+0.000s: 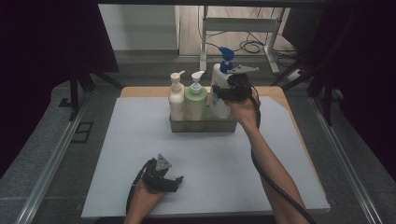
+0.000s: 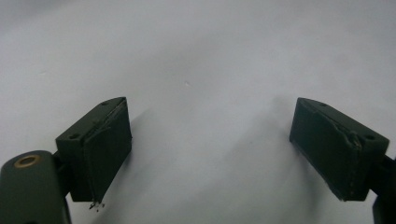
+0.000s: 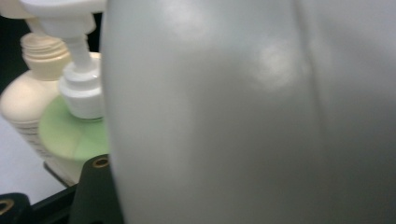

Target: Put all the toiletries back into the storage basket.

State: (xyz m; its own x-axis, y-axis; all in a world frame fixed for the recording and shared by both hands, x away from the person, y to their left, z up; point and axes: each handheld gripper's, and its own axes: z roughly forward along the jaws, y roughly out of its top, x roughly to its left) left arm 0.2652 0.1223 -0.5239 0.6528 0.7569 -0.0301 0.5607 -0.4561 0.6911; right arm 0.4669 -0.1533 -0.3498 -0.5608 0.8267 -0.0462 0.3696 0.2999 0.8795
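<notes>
From the high view, a grey tray (image 1: 203, 126) sits toward the far side of the white table mat (image 1: 140, 154), holding three pump bottles in a row: a cream bottle (image 1: 176, 98) at the left, a green bottle (image 1: 196, 100) in the middle and a white bottle with a blue pump (image 1: 218, 86) at the right end. The right gripper (image 1: 229, 91) is up against the side of that white bottle, the person's forearm stretching in from the lower right with the cable trailing along it. The left gripper (image 1: 175, 179) lies low on the mat near the front edge — well apart from the tray — with nothing at its tips. In the left gripper view, the two black jaws stand wide apart over the bare mat (image 2: 201, 70), nothing between them. In the right gripper view, the white bottle's wall (image 3: 243, 116) crowds right up to the camera, with the green bottle (image 3: 70, 135) and the cream bottle (image 3: 23, 102) just beside it at the left; the jaws are set around the white bottle, clamped on its body — the pads themselves are hidden.
</notes>
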